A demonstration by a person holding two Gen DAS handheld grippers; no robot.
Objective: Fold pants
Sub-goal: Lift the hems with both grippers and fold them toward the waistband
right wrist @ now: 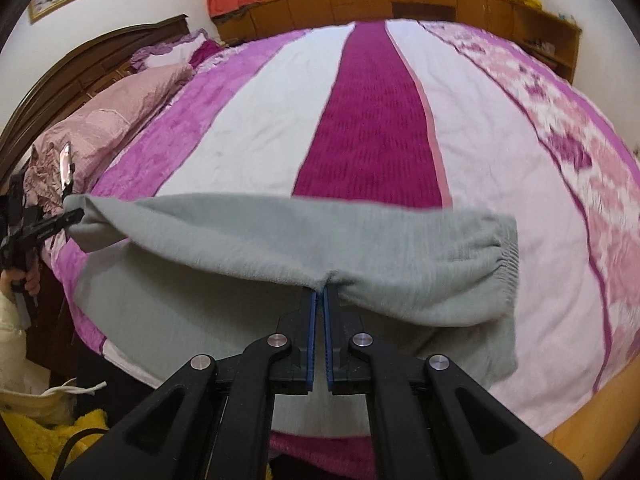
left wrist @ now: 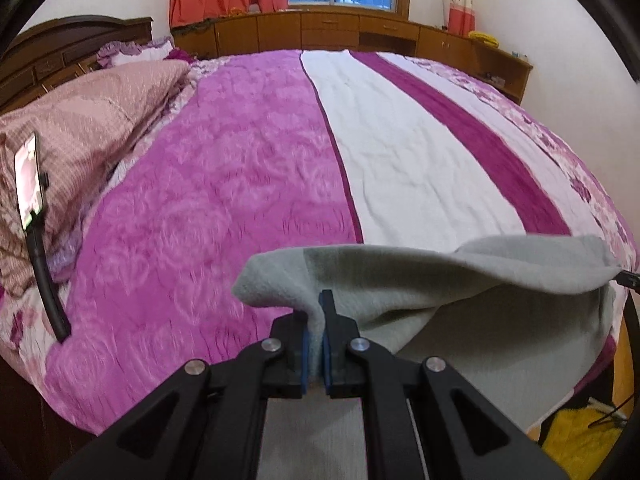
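Grey fleece fills the lower half of both views: the pants (left wrist: 400, 292) hang as one stretched band between the two tools, lifted clear of the striped bedspread (left wrist: 208, 184) at the gripped edge, while their lower part drapes down over the near side of the bed.

The left tool (left wrist: 316, 320) sits at the bottom centre of its own view, its blue pads pinched on a ridge of the fabric; a small flap of cloth flops over to the left of the fingers. The right tool (right wrist: 319, 286) is likewise clamped on the pants, at the lower middle of its view, with the gathered elastic cuff (right wrist: 506, 264) bunched just to the right of it.

Held at two well-apart points, the edge stays taut and roughly level, which I judge is the point of the hold: a straight leading edge can be carried over the bed and laid down as a clean fold line (a sagging middle would wrinkle).

In the right wrist view the left tool appears again at the far left, gripping the other end of the band, with the person's hand (right wrist: 24, 280) on its handle below it.

A phone on a flexible stand (left wrist: 29, 184) sits at the left of the left view, beside the pink pillow (left wrist: 100, 112), well away from the cloth.
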